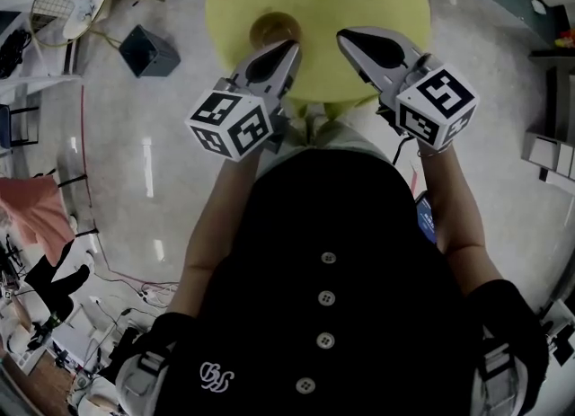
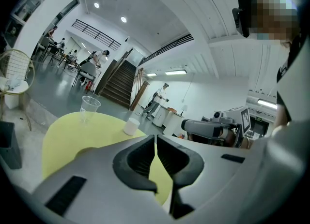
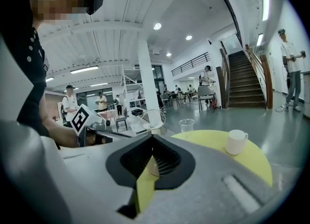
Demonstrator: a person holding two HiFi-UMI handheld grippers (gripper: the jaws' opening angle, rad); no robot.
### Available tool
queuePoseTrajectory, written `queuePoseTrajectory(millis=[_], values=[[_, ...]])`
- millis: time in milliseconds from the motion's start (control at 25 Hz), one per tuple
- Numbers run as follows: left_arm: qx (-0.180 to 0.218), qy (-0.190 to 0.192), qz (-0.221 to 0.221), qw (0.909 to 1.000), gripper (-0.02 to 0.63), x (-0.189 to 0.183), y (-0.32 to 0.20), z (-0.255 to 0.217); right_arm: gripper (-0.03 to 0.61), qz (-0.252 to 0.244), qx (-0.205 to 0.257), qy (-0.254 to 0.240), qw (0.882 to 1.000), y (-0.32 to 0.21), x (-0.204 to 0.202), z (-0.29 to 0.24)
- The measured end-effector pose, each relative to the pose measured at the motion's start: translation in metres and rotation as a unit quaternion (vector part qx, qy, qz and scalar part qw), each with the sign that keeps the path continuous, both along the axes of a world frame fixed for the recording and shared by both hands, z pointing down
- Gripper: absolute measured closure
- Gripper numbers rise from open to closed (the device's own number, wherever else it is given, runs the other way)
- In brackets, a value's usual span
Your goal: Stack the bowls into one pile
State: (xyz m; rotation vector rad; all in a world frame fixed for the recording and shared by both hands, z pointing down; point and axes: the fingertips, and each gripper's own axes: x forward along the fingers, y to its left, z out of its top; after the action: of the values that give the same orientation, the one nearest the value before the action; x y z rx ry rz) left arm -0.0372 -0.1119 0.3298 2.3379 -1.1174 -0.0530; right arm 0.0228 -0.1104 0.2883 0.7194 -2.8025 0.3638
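Trouble is lying in the closed jaws: the left tool (image 1: 289, 48) is hovering shut and empty, the brown bowl (image 1: 274, 28) is sitting on the yellow surface (image 1: 395, 1) just beyond its tip, and a push forward without opening is likely to be shoving that bowl away rather than catching its rim. Beside it, the right tool (image 1: 349, 37) is holding its jaws together on nothing, and a careless reach is risking a knock to the white cup (image 3: 236, 141) farther ahead.

Both hand-held grippers (image 1: 292, 46) (image 1: 346, 37) apparently closed.
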Motion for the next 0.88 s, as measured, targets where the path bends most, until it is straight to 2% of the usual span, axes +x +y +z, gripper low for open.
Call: queuePoseTrajectory(millis=[240, 600, 880], values=[[-0.002, 0.001, 0.003, 1.0, 0.591, 0.004, -0.001, -0.002, 0.574, -0.01, -0.012, 0.014, 1.0, 0.002, 0.007, 0.004], [-0.003, -0.004, 0.011, 0.9999, 0.591, 0.009, -0.002, 0.001, 0.574, -0.055, -0.014, 0.041, 0.998, 0.009, 0.0, 0.015], [-0.004, -0.003, 0.007, 1.0, 0.591, 0.007, 0.0, 0.002, 0.574, -0.059, -0.011, 0.046, 0.997, 0.01, 0.001, 0.015]])
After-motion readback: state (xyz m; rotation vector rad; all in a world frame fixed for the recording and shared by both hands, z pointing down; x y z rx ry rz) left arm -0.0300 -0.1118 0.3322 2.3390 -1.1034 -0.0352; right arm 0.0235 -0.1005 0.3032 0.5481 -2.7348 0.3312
